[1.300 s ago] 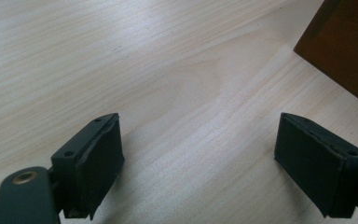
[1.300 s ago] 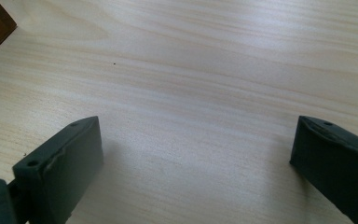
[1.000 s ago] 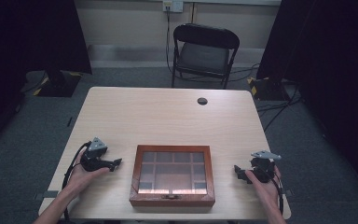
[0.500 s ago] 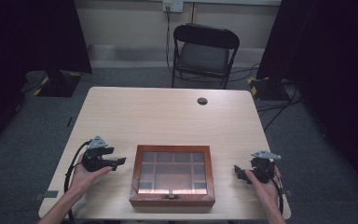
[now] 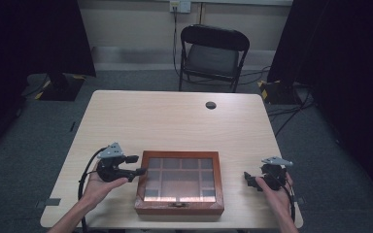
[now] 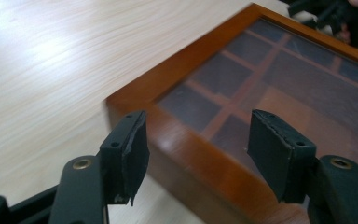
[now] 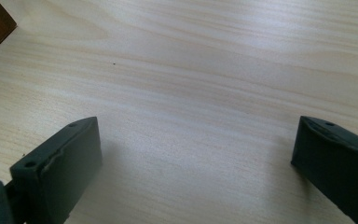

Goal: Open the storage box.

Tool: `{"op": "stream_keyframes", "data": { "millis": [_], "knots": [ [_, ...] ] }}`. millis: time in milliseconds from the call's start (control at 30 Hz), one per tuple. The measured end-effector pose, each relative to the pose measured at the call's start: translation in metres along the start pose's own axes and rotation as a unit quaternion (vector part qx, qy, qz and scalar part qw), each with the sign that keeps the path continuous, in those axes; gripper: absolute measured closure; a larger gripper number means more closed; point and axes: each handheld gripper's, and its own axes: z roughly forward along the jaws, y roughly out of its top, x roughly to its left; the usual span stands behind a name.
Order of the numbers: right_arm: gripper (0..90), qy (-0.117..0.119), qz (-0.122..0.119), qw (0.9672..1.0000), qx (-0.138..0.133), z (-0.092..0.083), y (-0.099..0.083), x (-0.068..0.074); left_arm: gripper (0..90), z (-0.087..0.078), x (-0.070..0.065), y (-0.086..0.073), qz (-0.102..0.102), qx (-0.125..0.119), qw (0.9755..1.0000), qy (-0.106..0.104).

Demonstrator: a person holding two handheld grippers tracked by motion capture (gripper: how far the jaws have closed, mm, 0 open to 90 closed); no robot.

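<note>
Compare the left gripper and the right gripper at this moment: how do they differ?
The left gripper reaches the wooden box's left edge, its jaws just closing but pressing on nothing; the right gripper sits apart from the box, over bare table. The left gripper's jaws stand narrower; the right gripper's stand wider. Both are open, hand-held and point toward the box.

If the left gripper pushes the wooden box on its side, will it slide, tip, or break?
The wooden box is low and wide and lies flat on the table, so it would probably slide, not tip. Its solid frame looks stiff and perhaps rather heavy. The lid seems to be a glass pane, so it may be fragile; the left gripper should press on the wood.
</note>
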Motion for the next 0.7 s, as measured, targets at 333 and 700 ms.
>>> {"op": "stream_keyframes", "data": {
  "millis": [333,700],
  "knots": [
    [0.6,0.0,0.0,1.0,0.0,0.0,0.0,0.0,36.8,0.024,-0.034,0.022,0.016,-0.003,0.9968,-0.078],
    [0.6,0.0,0.001,1.0,0.0,0.0,0.0,0.0,42.6,0.044,-0.063,0.037,0.06,0.019,0.9925,-0.105]
  ]
}}
